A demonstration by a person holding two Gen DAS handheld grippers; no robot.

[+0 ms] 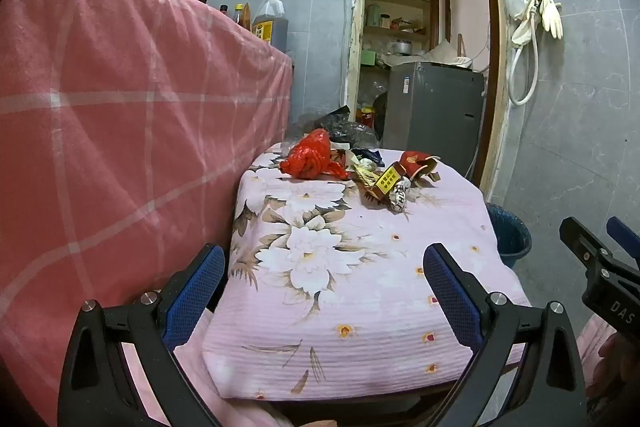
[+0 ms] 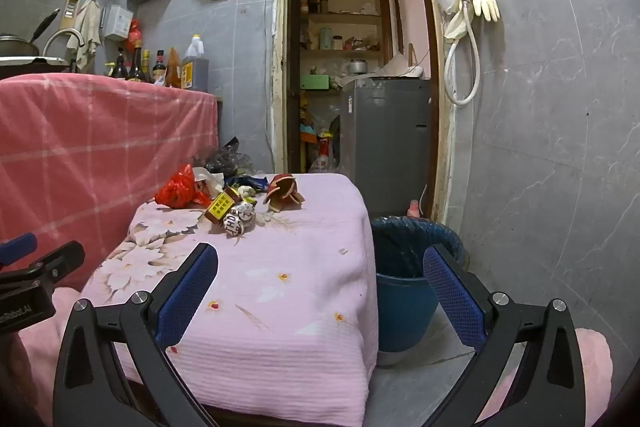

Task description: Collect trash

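Trash lies at the far end of a low table under a pink floral cloth (image 1: 360, 307) (image 2: 280, 299): a red plastic bag (image 1: 310, 157) (image 2: 178, 191), a yellow-labelled box (image 1: 386, 183) (image 2: 221, 207), a crumpled white wrapper (image 1: 400, 197) (image 2: 238, 219) and a red-and-tan carton (image 1: 420, 165) (image 2: 284, 193). A blue bin with a liner (image 2: 408, 267) (image 1: 510, 231) stands on the floor right of the table. My left gripper (image 1: 324, 267) is open and empty above the table's near end. My right gripper (image 2: 320, 267) is open and empty over the table's near right edge.
A counter draped in a red checked cloth (image 1: 120, 107) (image 2: 100, 131) flanks the table on the left, with bottles on top. Dark plastic bags (image 1: 348, 131) sit behind the table. A grey fridge (image 2: 388, 139) stands in the doorway ahead. Grey tiled wall at right.
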